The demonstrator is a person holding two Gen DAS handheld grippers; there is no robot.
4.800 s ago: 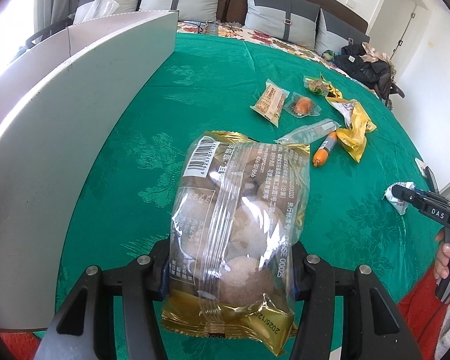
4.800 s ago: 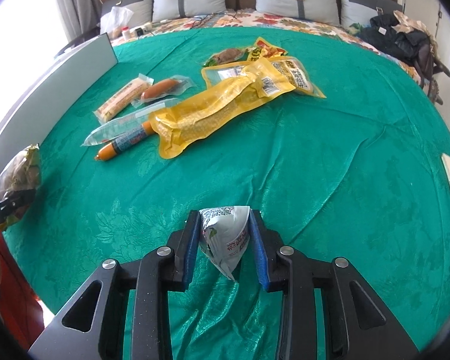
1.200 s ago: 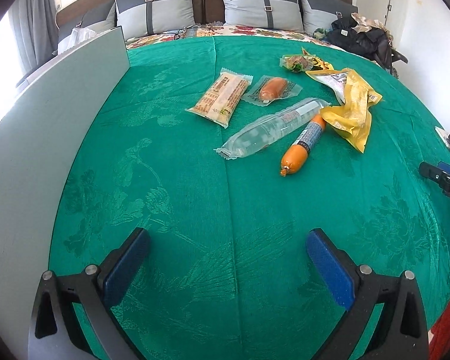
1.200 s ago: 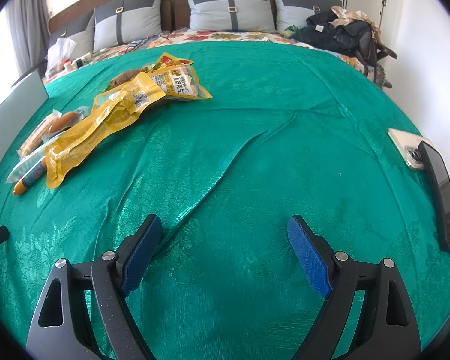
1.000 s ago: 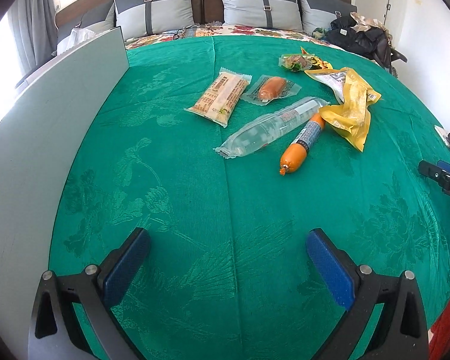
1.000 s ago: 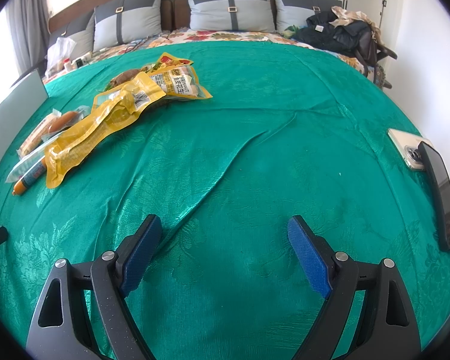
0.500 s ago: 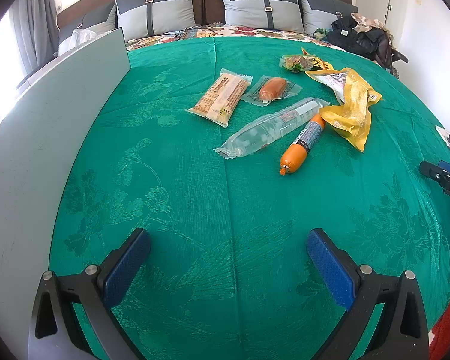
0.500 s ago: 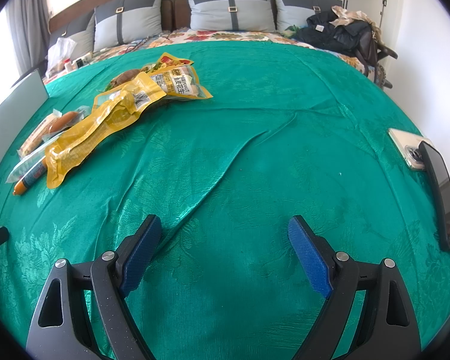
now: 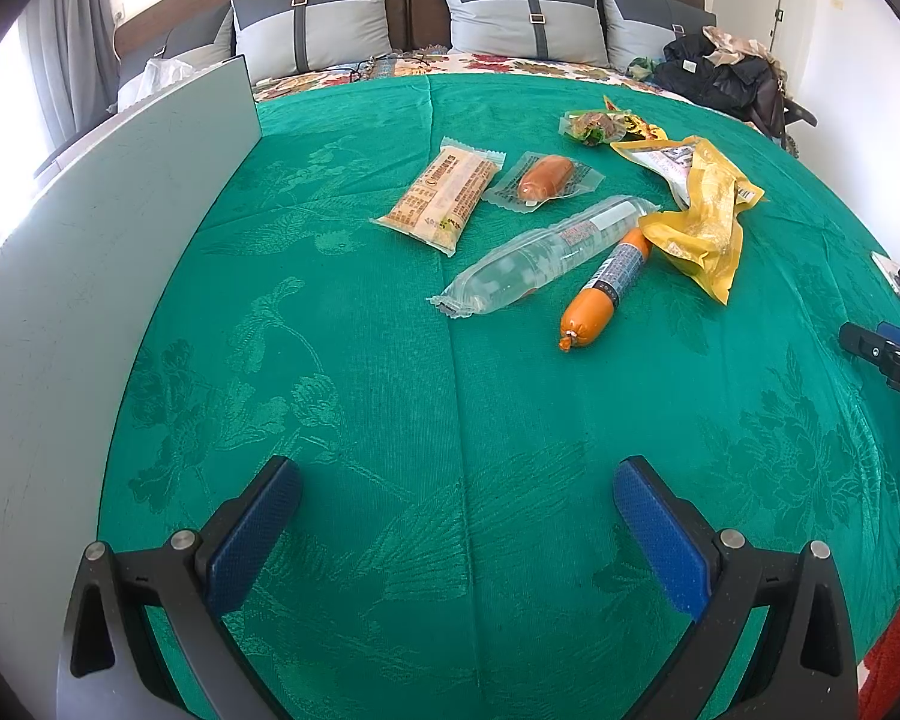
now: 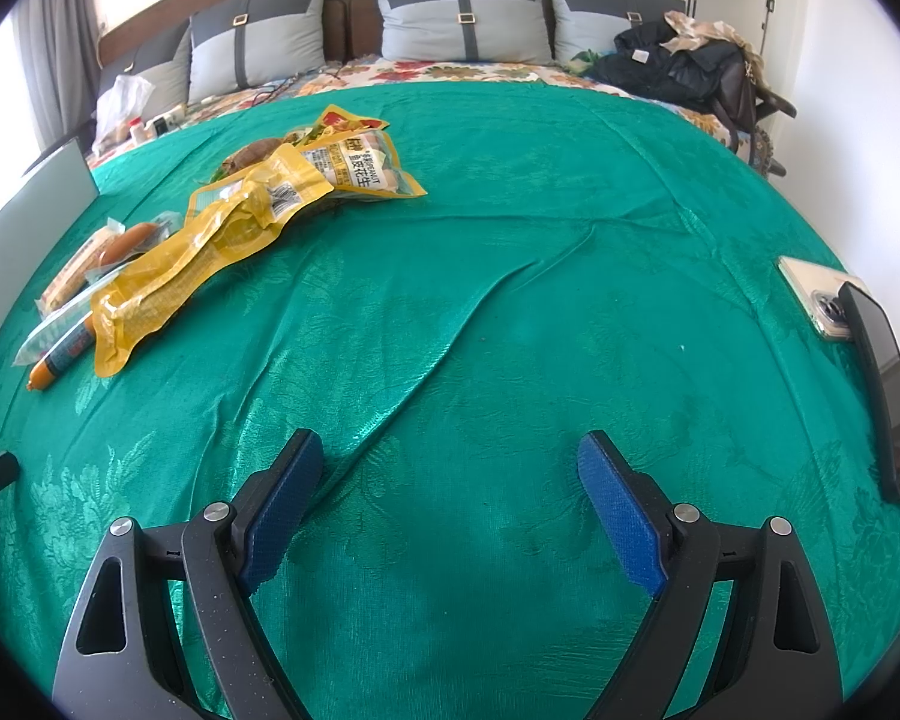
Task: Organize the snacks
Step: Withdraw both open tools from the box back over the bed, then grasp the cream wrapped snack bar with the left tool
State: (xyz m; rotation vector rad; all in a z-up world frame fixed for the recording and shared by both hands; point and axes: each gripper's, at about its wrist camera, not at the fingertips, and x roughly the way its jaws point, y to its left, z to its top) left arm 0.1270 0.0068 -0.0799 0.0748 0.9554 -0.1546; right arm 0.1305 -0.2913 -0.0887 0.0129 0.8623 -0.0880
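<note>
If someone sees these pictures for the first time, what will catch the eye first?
Probably the bright green bedspread filling both views, then the snack cluster on it: an orange sausage beside a clear packet and a crumpled yellow bag. Both grippers, left and right, are open and empty.

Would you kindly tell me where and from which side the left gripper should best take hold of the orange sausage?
Probably mid-body, on the dark label band of the sausage, from above, jaws across its width. It lies flat with its knotted end toward the left gripper. Its far end touches the yellow bag, and the clear packet lies close alongside, so the near half gives more room.
</note>
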